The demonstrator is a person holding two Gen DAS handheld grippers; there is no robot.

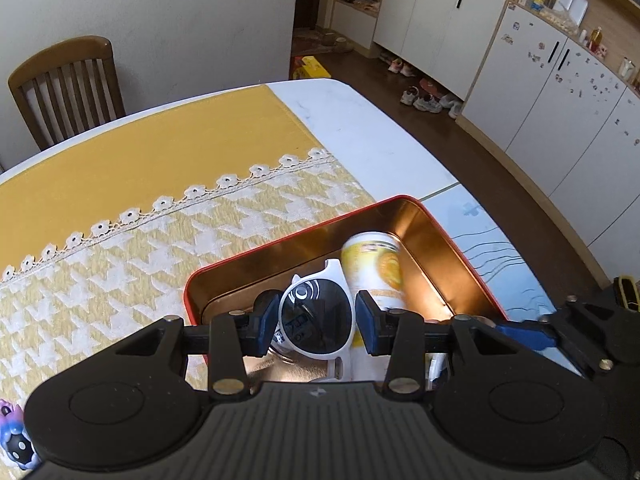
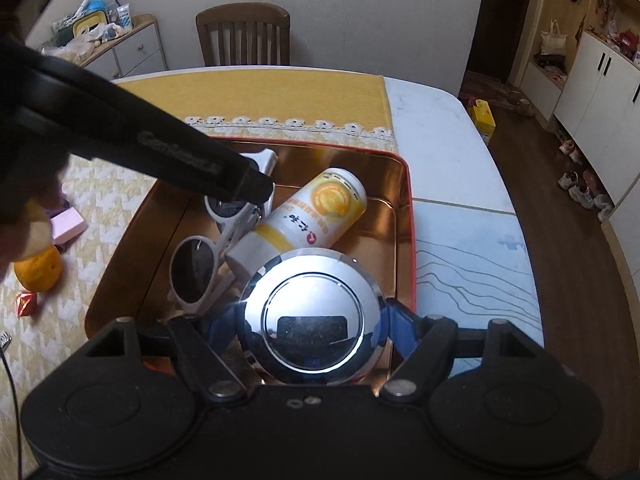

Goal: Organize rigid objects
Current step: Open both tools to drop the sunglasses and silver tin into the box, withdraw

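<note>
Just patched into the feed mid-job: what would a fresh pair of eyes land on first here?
The shiny chrome disc clamped in the right gripper fills that view, low over the red-rimmed copper tin. The left gripper flanks one lens of the white sunglasses, inside the same tin. Beside them a yellow-and-white can lies on its side.

- Left gripper [image 1: 316, 322]: matte black body, ribbed centre panel, two round lobes, silver rivets, blue finger pads [image 1: 267, 322].
- Right gripper [image 2: 310, 330]: same black build, blue pads [image 2: 402, 330]; grey lettering on the black housing at upper left.
</note>
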